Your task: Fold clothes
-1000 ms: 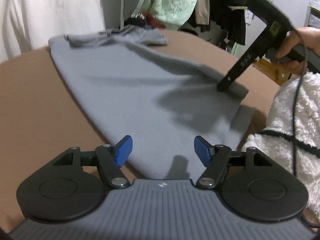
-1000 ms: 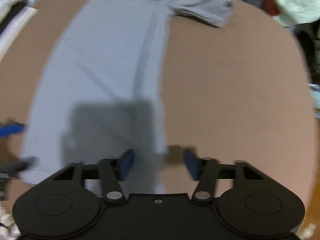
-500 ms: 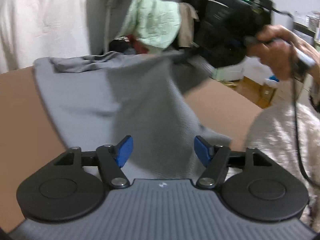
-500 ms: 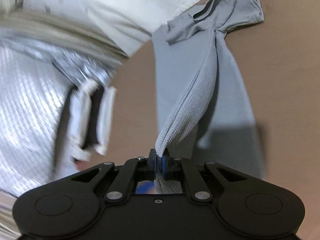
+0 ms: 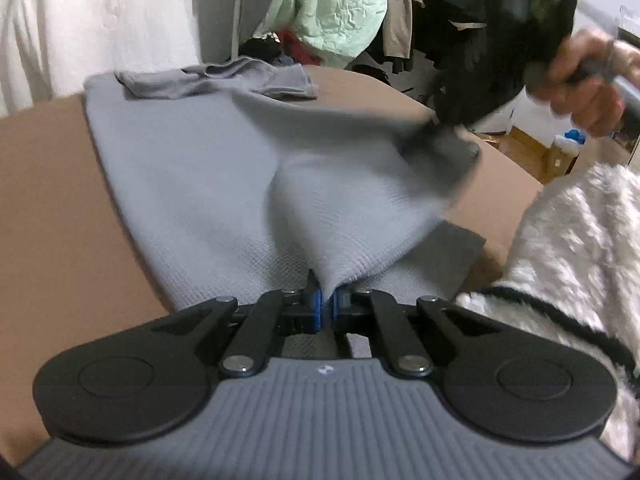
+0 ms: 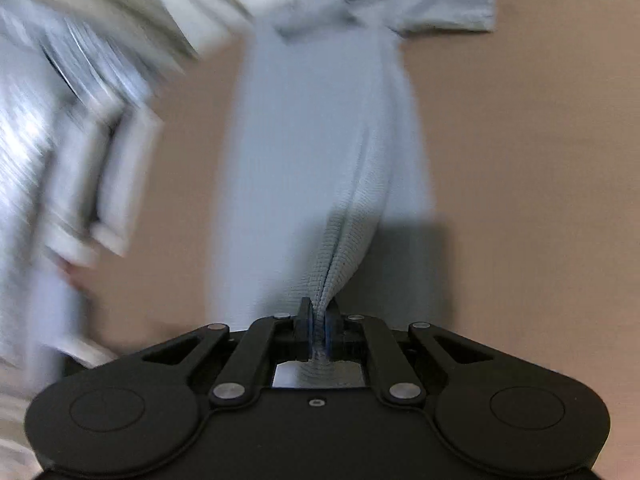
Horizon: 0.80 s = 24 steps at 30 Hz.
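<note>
A grey knit shirt (image 5: 192, 168) lies lengthwise on the brown table (image 5: 52, 208), sleeves folded at the far end. My left gripper (image 5: 328, 308) is shut on the shirt's near hem, lifting a fold of cloth. My right gripper (image 6: 318, 332) is shut on the other hem corner, with the shirt (image 6: 316, 152) stretched from it toward the far sleeves (image 6: 432, 4). In the left wrist view the right gripper (image 5: 436, 140) appears blurred at the right, holding the raised hem above the table.
A white fluffy sleeve (image 5: 572, 248) of the person is at the right. Clothes (image 5: 340, 4) hang behind the table. White cloth (image 5: 80, 20) hangs at the back left. The person's body (image 6: 60, 140) is blurred at the left of the right wrist view.
Both grippers were open a second ago. The right one closed on the hem first and lifted it; the left one has now closed on the near hem. Both views swung.
</note>
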### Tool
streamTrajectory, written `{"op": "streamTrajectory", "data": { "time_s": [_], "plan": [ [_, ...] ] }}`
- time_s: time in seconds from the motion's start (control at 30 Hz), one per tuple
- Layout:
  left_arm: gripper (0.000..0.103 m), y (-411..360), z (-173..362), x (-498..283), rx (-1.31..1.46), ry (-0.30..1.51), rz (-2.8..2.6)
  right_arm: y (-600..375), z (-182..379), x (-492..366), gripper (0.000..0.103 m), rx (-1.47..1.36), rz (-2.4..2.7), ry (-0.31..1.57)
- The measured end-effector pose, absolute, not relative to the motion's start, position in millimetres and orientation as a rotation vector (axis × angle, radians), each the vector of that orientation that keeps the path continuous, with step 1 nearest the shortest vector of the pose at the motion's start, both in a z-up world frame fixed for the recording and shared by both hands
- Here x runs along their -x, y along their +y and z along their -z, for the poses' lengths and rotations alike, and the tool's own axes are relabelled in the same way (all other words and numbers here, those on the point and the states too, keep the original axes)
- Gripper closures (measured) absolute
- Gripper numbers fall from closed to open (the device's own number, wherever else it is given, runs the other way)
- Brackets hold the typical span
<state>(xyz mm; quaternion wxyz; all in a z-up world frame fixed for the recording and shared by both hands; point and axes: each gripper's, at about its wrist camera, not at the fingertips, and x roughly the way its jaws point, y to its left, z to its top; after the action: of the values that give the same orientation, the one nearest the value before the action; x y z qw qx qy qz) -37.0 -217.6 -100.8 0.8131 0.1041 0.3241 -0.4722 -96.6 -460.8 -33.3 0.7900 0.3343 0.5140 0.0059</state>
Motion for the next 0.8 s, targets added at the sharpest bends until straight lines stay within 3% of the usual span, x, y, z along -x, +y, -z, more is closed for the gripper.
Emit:
{"op": "streamTrajectory", "data": {
  "time_s": [0.1,0.47,0.6,0.8],
  "plan": [
    [0.099,-207,95,45,-0.233,0.681,0.963,-463,54,102,0.095,-0.679,-0.067,1.205],
    [0.094,-212,113,50,-0.356,0.769,0.961,-461,65,110,0.097,-0.619,-0.078,1.168],
    [0.099,-217,121,47,-0.381,0.855,0.916,-455,83,108,0.098,-0.55,-0.05,1.261],
    [0.094,-201,110,36,-0.307,0.959,0.977,-459,91,109,0.098,-0.565,-0.078,1.256]
  ]
}}
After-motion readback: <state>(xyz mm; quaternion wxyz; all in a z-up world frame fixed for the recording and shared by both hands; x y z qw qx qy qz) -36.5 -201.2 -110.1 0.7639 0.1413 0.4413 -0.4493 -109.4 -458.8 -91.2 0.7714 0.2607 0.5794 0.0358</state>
